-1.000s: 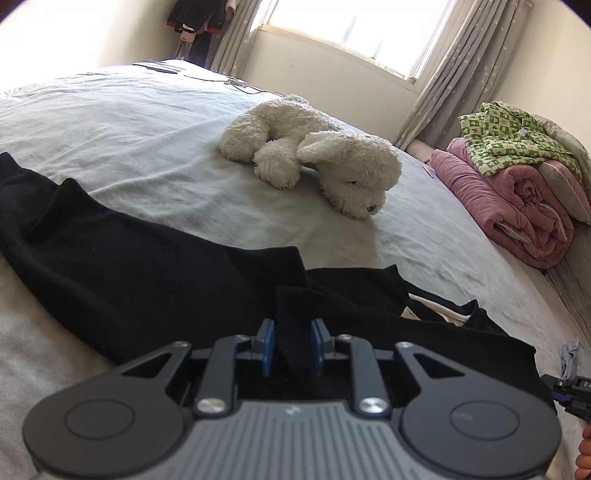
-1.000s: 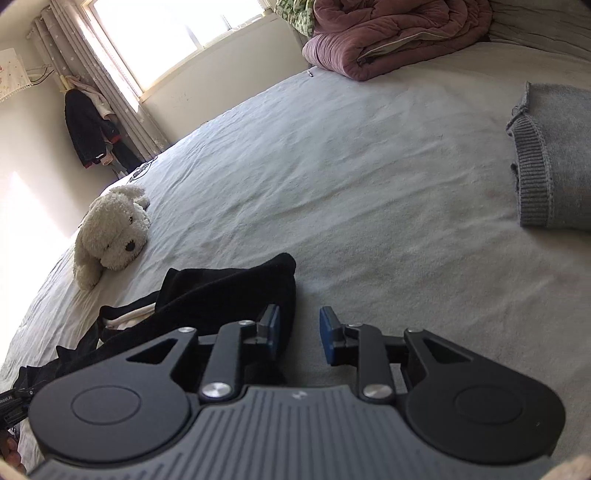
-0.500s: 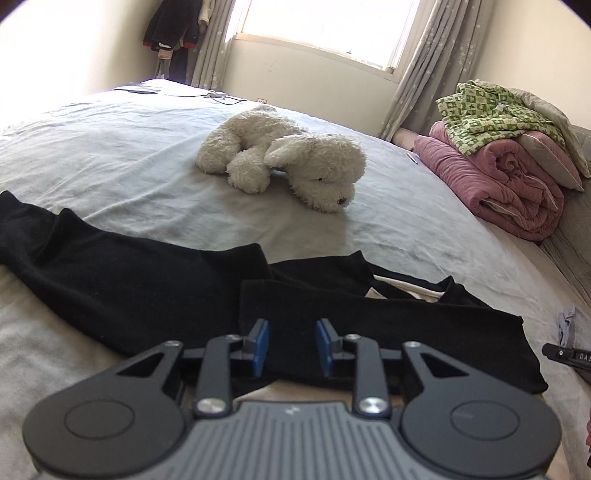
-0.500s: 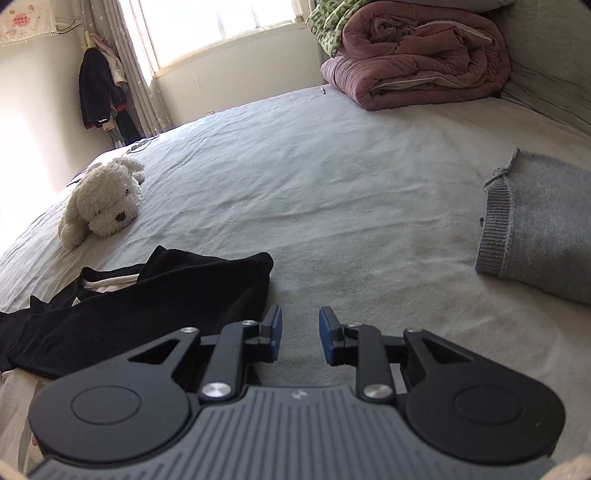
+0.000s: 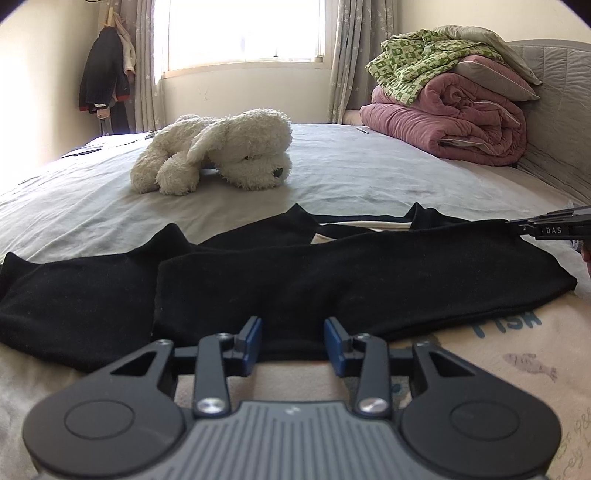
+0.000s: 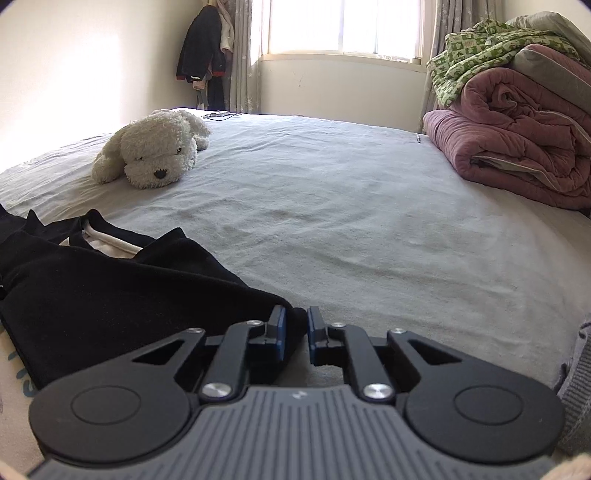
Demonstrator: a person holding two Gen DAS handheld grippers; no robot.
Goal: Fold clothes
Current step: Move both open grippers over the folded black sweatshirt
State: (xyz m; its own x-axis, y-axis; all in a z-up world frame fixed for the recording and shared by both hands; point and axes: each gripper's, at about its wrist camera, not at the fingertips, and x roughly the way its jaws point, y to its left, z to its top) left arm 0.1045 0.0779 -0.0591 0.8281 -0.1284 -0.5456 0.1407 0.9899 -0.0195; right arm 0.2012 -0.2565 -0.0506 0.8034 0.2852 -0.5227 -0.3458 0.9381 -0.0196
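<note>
Daylight from a curtained window [image 5: 242,31] falls on a wide bed [image 5: 351,173] covered with a pale grey sheet.

Left wrist view: A black garment [image 5: 258,273] lies flat across the near part of the bed, folded into a long band, with a cream lining showing at its collar. Its near hem sits between the blue fingers [image 5: 253,343] of the left gripper [image 5: 293,345]; these fingers are spreading apart and their pads do not press the cloth. Under the near hem lies a cream cloth with fish prints [image 5: 517,354]. Beyond the garment, a white plush dog [image 5: 221,151] lies on the sheet, well apart from the garment. At the far right, a rolled pink quilt [image 5: 454,125] carries a green patterned cloth [image 5: 410,62] and a grey pillow [image 5: 495,74], all against the grey headboard [image 5: 557,114]. Dark coats [image 5: 101,74] hang in the left corner. The tip of the right gripper [image 5: 554,227] enters at the right edge, at the garment's end.

Right wrist view: The garment's right end [image 6: 110,295] lies at lower left. The right gripper's [image 6: 295,328] fingers are closing, and a corner of the black fabric lies between them; whether both pads already press it cannot be told. Bare sheet stretches ahead. The plush dog faces the camera at upper left. The quilt stack stands at the right. A grey knitted item [image 6: 576,380] shows at the lower right edge.
</note>
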